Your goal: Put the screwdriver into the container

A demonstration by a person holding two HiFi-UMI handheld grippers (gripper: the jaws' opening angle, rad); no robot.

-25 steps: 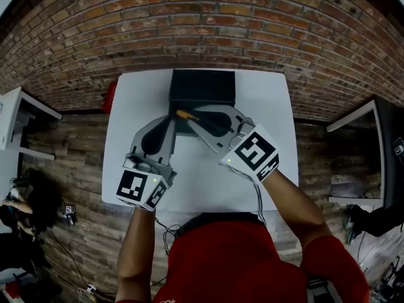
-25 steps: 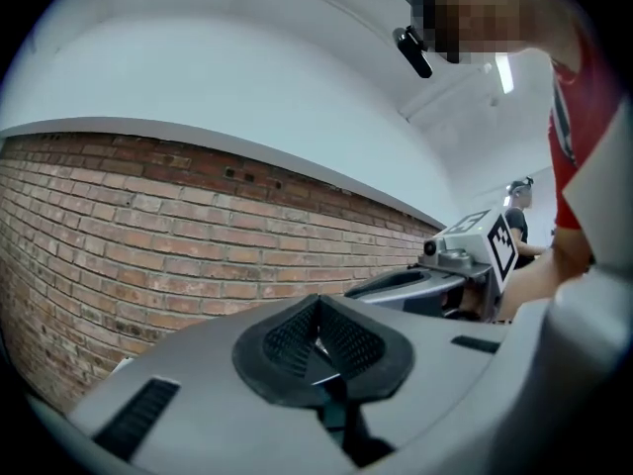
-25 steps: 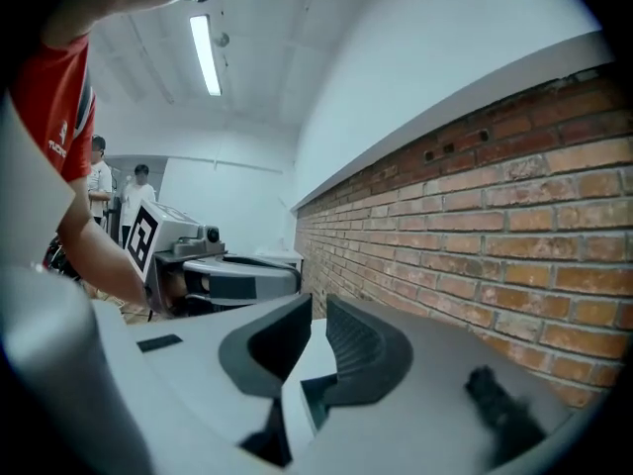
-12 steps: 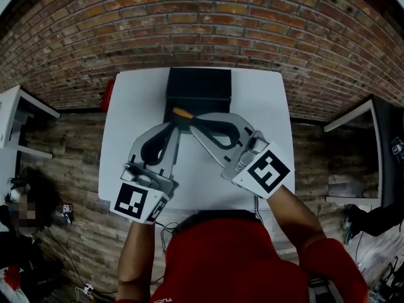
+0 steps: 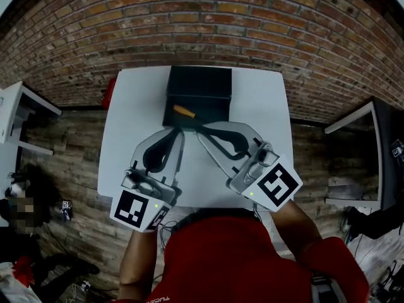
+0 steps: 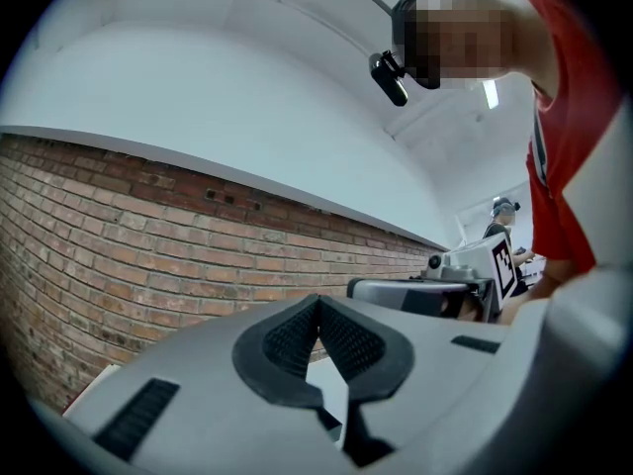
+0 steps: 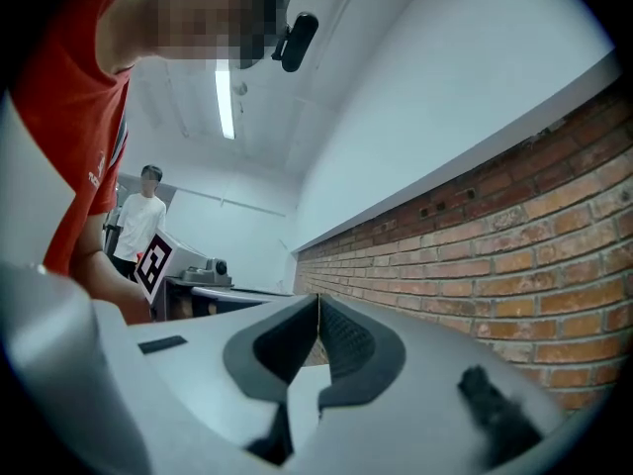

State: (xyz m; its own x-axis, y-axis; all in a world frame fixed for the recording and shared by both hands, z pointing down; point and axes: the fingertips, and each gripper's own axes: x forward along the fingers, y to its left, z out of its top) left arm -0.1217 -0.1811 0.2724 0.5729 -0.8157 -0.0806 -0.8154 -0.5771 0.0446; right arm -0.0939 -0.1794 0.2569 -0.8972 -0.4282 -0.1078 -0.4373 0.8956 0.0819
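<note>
Red shirt (image 5: 240,257); grey left tool (image 5: 178,131) and right tool (image 5: 201,131), black-white marker cubes (image 5: 136,208).

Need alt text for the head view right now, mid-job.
An orange-handled screwdriver lies inside the black container at the far edge of a white table. The left gripper and right gripper hover just in front of it, jaws together and empty, with a brick wall beyond.

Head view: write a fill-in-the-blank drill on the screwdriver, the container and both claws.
1. The screwdriver lies ____ the black container.
2. Its handle is coloured ____.
3. The left claw and the right claw are both ____ and hold nothing.
4. The container stands on a ____ table.
Missing words: inside; orange; shut; white.
</note>
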